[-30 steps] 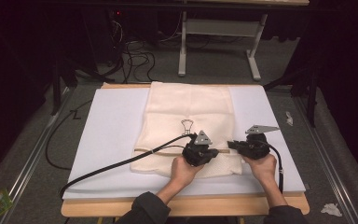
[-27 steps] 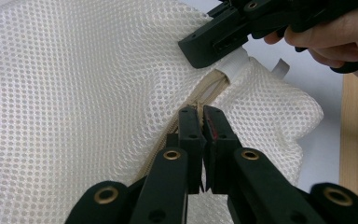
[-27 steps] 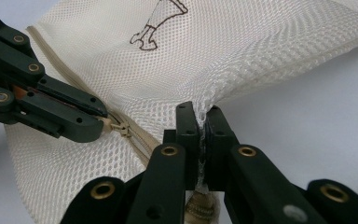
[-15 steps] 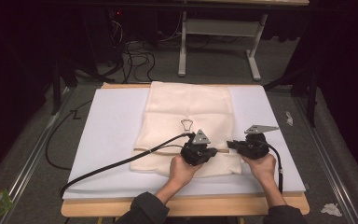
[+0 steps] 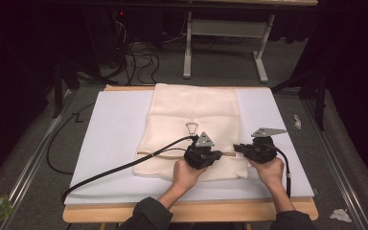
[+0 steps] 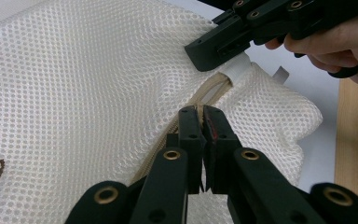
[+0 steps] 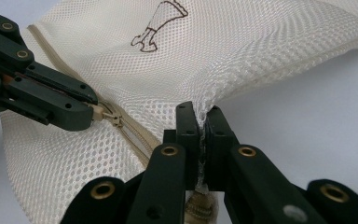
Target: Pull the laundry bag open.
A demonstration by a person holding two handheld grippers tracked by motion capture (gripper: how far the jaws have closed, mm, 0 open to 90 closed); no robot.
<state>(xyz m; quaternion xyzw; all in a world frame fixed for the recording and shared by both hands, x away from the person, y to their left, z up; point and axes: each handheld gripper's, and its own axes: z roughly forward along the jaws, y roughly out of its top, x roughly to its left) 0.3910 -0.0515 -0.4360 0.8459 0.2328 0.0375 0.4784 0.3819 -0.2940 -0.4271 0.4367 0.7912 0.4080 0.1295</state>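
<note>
My left gripper (image 6: 204, 122) pinches the zipper pull (image 7: 103, 113) of the mesh bag (image 5: 191, 120), and my right gripper (image 7: 204, 122), just beside it, is clamped on the bag's edge.

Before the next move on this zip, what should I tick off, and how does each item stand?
1. Left gripper shut on the zipper pull: ok.
2. Right gripper shut on the mesh bag at its edge: ok.
3. Zipper track runs straight between the two grips: ok.
4. Bag lies flat on the white board: ok.
5. How far the zip is already open: cannot tell.
</note>
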